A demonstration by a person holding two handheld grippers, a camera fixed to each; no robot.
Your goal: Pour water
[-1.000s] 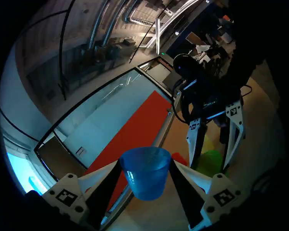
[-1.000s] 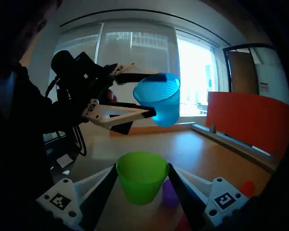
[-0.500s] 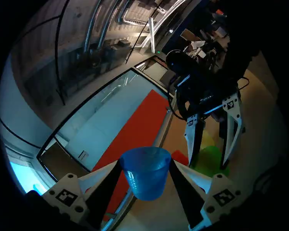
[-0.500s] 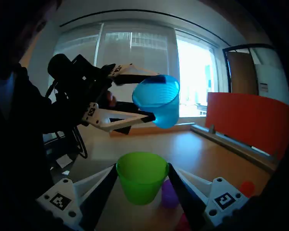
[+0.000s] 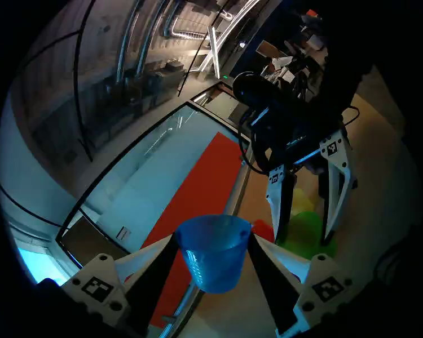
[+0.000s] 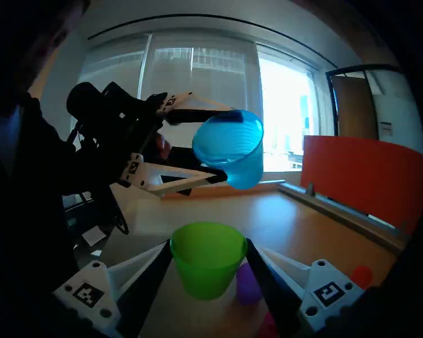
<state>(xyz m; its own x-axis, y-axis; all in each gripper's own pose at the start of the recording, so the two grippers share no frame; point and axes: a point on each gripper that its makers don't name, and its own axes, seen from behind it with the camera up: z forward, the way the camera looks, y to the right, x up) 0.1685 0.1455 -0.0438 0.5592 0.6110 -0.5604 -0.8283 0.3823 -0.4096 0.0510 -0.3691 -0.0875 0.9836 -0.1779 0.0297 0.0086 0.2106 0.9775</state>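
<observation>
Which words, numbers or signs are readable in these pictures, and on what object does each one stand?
No text is readable.
Square markers on the right gripper: black-and-white patterns, no words.
Small notice on the far white wall: too small to read.

In the left gripper view, at six o'clock, the translucent blue plastic cup [image 5: 213, 265] has a smooth, glossy wall with fine horizontal ridges, and light passes through it. The left claw [image 5: 212, 239] around it has fingers [image 5: 132, 260] of matt white plastic with matt black inner faces. At six o'clock in the right gripper view, the opaque green plastic cup [image 6: 207, 267] looks smooth with a satin sheen, between the same white-and-black plastic of the right claw [image 6: 207, 243]. The pale wooden table [image 6: 307, 222], toward four o'clock, is smooth and faintly glossy. The orange-red panel [image 6: 364, 174] at three o'clock looks flat and matt.
</observation>
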